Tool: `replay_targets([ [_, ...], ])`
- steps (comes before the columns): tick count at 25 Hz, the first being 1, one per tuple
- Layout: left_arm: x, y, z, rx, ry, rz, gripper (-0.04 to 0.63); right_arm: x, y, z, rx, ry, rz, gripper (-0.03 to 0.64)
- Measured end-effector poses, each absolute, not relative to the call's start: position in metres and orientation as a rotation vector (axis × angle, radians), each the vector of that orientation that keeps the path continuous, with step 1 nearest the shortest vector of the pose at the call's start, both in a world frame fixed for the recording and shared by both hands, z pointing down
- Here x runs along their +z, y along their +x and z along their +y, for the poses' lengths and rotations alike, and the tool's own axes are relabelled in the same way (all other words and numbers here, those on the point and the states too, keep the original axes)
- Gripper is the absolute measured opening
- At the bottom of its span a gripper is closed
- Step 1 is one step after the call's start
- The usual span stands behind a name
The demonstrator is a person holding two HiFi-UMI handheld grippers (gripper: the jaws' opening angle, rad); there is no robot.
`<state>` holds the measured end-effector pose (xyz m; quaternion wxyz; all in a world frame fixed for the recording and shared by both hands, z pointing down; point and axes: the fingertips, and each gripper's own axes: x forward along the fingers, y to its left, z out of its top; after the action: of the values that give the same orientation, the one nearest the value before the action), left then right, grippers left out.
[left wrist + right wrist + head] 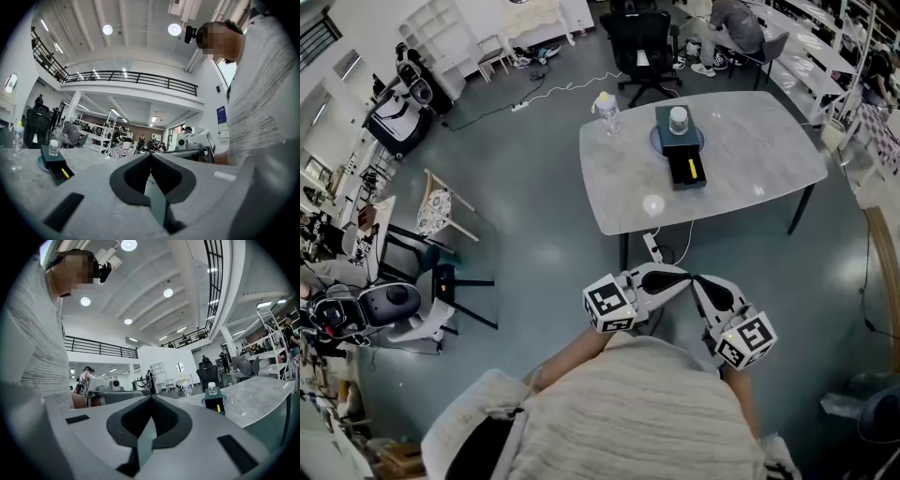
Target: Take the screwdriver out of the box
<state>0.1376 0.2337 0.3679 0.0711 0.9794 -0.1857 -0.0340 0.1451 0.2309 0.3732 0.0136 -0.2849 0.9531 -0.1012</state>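
Observation:
A dark box (683, 142) stands on the grey table (750, 155), its drawer pulled out toward me with a yellow-handled screwdriver (692, 169) lying in it. A small white-capped jar (679, 119) sits on top of the box. Both grippers are held close to my body, well short of the table. My left gripper (678, 274) and right gripper (703, 280) are shut and empty, their tips nearly meeting. The left gripper view shows its jaws (151, 157) together, with the box (52, 161) and screwdriver (65, 173) far off at the left. The right gripper view (151, 397) shows the box (216, 405) at the right.
A clear plastic bottle (606, 112) stands at the table's far left corner. A black office chair (642, 47) is behind the table, and a folding chair (441, 211) stands on the floor to the left. A cable and power strip (654, 247) lie under the table's near edge.

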Motion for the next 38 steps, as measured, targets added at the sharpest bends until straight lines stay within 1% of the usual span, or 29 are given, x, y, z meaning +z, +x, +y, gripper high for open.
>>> replay_targets([
  [16,0.360,0.156,0.244,-0.101,2.945,-0.581,0.015,0.365,0.165,0.240,-0.340,-0.858,2.931,0.009],
  [38,0.365,0.196,0.237,-0.090,2.943,-0.509,0.015,0.371,0.204,0.234,-0.344,-0.959,2.904,0.009],
])
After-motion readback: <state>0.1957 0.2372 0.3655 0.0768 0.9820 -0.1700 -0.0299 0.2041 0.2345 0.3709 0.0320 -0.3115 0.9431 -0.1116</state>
